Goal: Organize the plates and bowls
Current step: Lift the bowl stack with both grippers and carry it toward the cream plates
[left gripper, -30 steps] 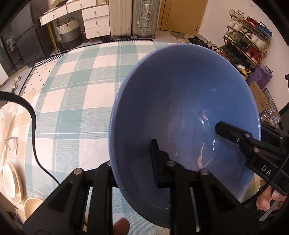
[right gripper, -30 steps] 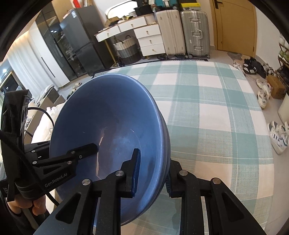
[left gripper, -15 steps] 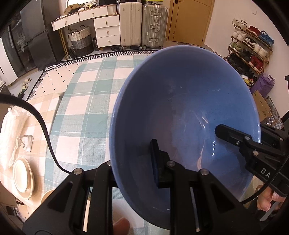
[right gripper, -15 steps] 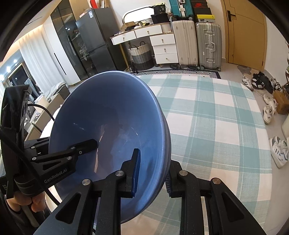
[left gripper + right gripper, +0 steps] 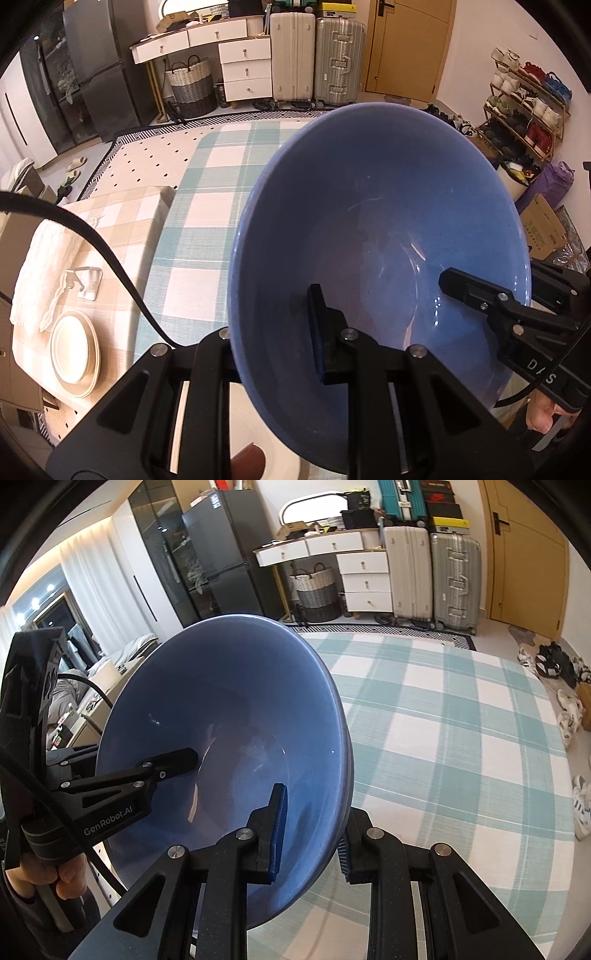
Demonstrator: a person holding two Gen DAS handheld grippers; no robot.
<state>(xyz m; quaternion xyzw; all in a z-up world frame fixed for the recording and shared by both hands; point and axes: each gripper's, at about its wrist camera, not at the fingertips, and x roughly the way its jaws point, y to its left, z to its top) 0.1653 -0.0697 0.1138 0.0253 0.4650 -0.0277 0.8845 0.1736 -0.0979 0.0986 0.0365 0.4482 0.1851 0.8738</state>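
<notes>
One blue bowl point(image 5: 376, 229) is counted, clamped at its rim by two grippers: the left gripper point(image 5: 273, 354) and the right gripper point(image 5: 310, 834). One stack of cream plates point(image 5: 75, 358) is seen on the side table; the number of plates in it cannot be fixed, at least two rims being visible. Two upright suitcases are counted by the wall, one cream suitcase point(image 5: 293, 55) and one silver suitcase point(image 5: 340, 61). One woven basket point(image 5: 190, 86) and one white towel point(image 5: 40, 266) are noted.
</notes>
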